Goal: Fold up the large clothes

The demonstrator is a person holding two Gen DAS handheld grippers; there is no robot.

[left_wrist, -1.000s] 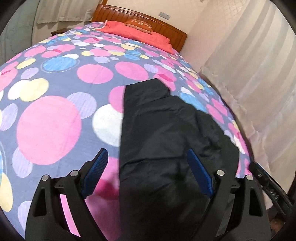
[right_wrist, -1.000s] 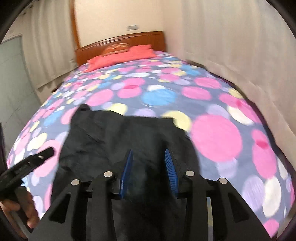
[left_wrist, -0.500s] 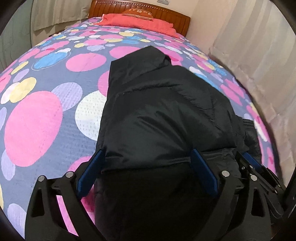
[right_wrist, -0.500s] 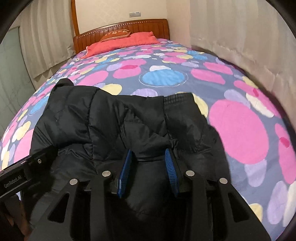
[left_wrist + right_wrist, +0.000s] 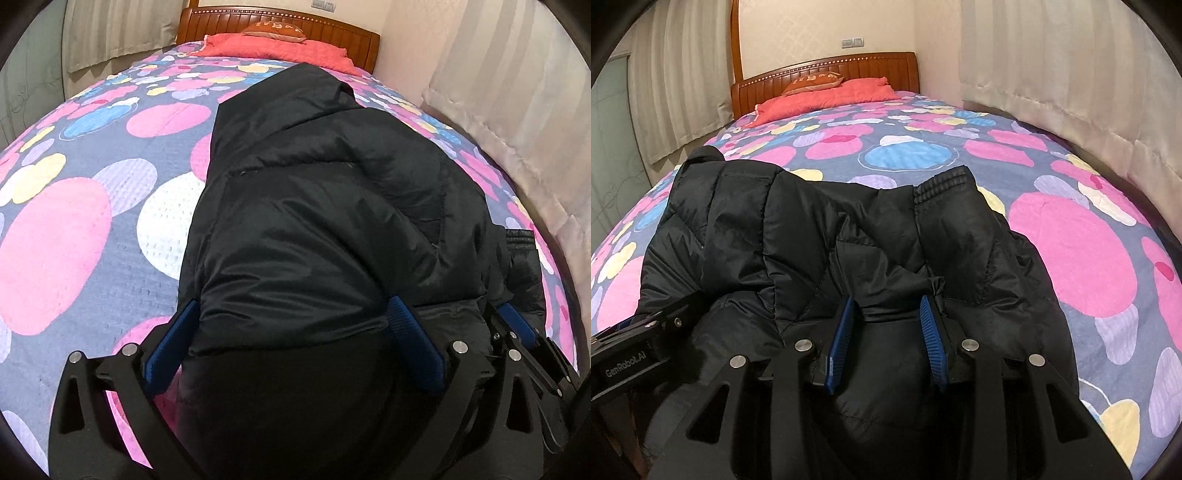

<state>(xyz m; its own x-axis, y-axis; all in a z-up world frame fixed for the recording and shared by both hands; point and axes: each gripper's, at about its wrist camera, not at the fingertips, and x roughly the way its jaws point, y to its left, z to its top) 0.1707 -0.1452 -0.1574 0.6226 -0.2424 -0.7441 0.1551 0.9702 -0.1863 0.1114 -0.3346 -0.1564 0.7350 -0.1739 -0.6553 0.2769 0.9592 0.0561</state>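
A black puffer jacket (image 5: 325,221) lies bunched on the bed; it also shows in the right wrist view (image 5: 812,236). My left gripper (image 5: 295,314) stands wide open around the jacket's near edge, with thick fabric between its blue pads. My right gripper (image 5: 886,306) is shut on a fold of the jacket's near edge, the fabric pinched between its blue pads. The right gripper shows at the lower right of the left wrist view (image 5: 517,332); the left gripper shows at the lower left of the right wrist view (image 5: 646,332).
The bed has a grey cover with pink, blue and yellow circles (image 5: 1071,251). A red pillow (image 5: 827,96) and wooden headboard (image 5: 849,66) are at the far end. Curtains (image 5: 1071,74) hang along the right side.
Both grippers have moved down and forward onto the jacket. The jacket now fills more of both views. The right gripper stays shut on the fold; the left stays open.
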